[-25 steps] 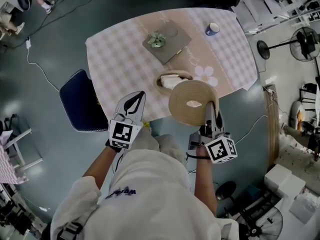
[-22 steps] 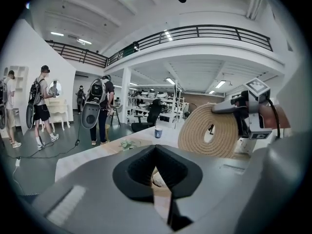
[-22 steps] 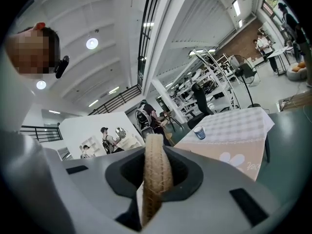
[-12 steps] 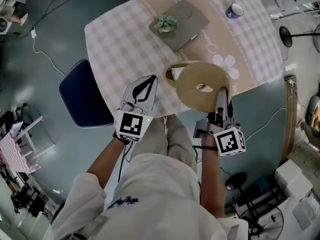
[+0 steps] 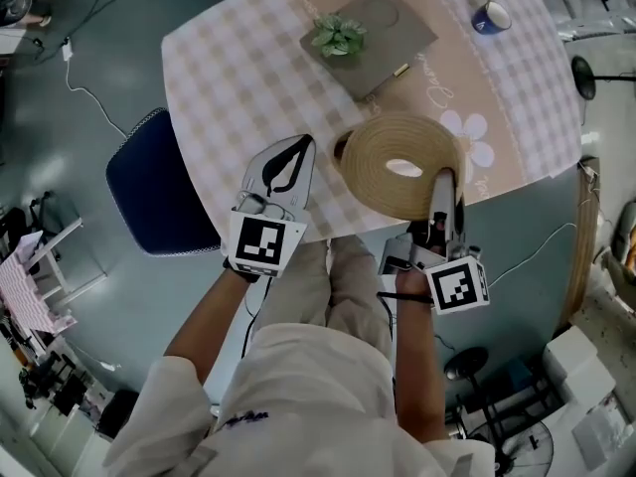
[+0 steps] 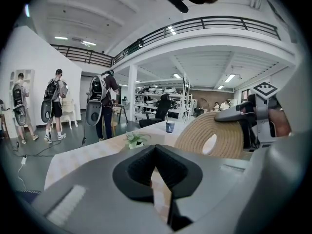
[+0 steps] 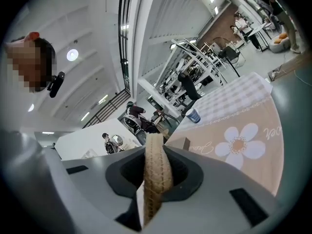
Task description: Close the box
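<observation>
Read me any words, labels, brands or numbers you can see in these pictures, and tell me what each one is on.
Nothing can be read for certain.
Cursive word on the table runner, beside the flower print: too blurred to read.
Purple print on the white shirt: too blurred.
Left cube and right cube: square marker patterns, no letters.

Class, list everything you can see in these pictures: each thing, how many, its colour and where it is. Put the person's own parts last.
table: one, pale checked cloth, centre.
woven lid: one, tan, over the table's near edge.
box: one, tan, beneath the lid, mostly hidden.
pad: one, grey, table's far side.
plant: one, green, on the pad.
mug: one, blue, far right corner.
chair: one, dark blue, left of table.
left claw: one, grey, shut, empty, beside the lid.
right claw: one, grey, shut on the lid's rim.
</observation>
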Available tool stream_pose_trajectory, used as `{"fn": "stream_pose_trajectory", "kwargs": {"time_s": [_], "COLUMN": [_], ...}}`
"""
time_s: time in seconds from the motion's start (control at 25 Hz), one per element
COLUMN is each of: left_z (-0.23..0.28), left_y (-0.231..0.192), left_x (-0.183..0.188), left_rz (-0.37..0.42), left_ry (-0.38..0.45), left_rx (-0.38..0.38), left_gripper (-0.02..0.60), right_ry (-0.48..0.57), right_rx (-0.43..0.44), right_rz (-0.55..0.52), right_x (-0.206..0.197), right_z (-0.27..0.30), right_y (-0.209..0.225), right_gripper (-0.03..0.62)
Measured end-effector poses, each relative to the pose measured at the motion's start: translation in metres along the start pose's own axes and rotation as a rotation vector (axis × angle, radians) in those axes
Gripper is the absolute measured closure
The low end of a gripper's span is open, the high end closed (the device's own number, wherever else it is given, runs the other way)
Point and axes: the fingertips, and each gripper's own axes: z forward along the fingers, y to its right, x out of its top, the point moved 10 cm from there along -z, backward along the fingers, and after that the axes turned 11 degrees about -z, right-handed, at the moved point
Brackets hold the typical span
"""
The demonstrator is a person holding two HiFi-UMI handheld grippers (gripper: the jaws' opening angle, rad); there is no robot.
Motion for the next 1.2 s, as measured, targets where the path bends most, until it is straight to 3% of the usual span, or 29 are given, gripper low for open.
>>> {"fn": "stream_pose_trajectory", "kwargs": {"time_s": [0.12,0.48,0.88,1.2], "left_z": [0.004,-0.003,0.005,0.005], "left_y": [-0.005,-0.011,0.0,0.002], "left_x": [-0.005,-0.027,-0.03,-0.03], "left_rz": [0.002,-0.016,-0.012,-0.008], "left_ry": [0.014,-0.046,-0.043,-0.043], "left_rx": [0.012,0.045,0.026,0.023], "left_gripper": [0.58,0.58,0.58,0.58], "right_ry": [0.0,-0.027,-0.059,-0.115], "right_rx": [0.002,-0.002,-0.043,-0.062], "right_rz": [-0.001,0.086,0.106,-0.013], "right_x": [-0.013,-0.044,-0.055,-0.062], "right_z": [0.01,0.03,0.033,0.03], "right_y": [-0.001,0.002,0.023,0.028], "right_gripper": [0.534,0.534,0.534,0.531]}}
